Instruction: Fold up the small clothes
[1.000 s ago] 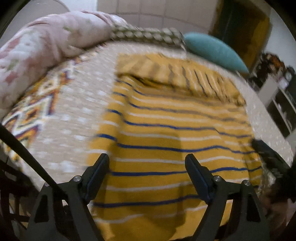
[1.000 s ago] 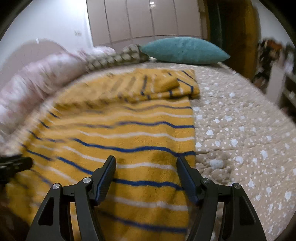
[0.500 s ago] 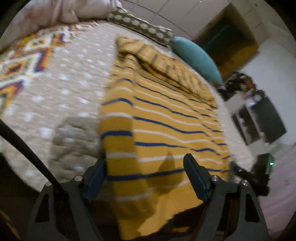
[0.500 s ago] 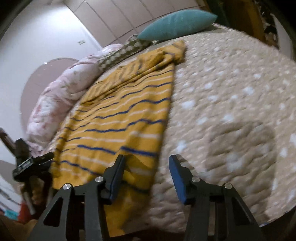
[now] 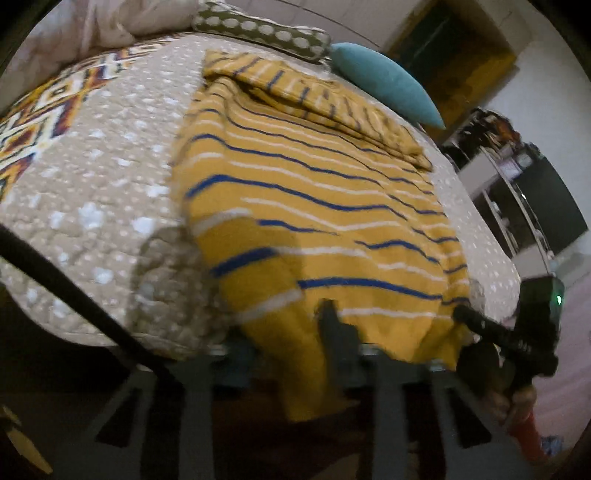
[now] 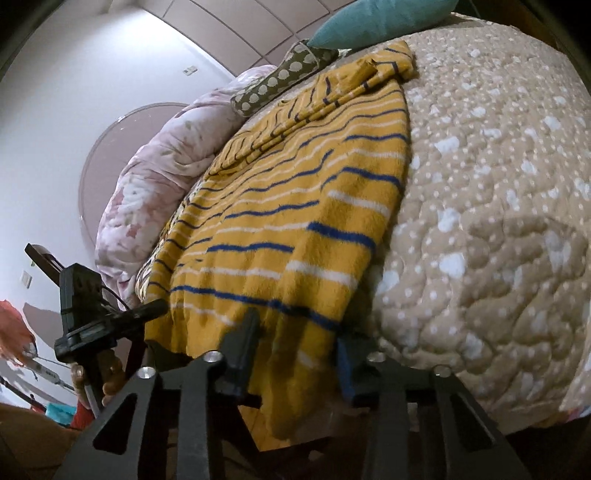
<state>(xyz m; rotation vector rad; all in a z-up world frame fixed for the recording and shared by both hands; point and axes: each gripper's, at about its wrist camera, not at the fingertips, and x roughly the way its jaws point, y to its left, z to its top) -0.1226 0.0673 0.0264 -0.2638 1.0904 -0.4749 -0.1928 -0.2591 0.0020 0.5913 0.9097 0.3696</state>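
One garment (image 5: 314, 206), yellow with blue and white stripes, lies spread on the bed (image 5: 103, 192), its far end folded over near the pillows and its near hem hanging over the bed's edge. Both grippers sit low at that hem, pointing up along the cloth. The left gripper (image 5: 291, 343) is blurred: one finger (image 5: 330, 332) shows against the cloth while the other is hidden by it, so I cannot tell its jaw state. The right gripper (image 6: 295, 347) has its jaws spread, with the hanging corner draped between them. Two pillows lie at the far end: one teal (image 6: 373, 20), one dotted (image 6: 280, 79). One pink quilt (image 6: 155, 177) is bunched beside them.
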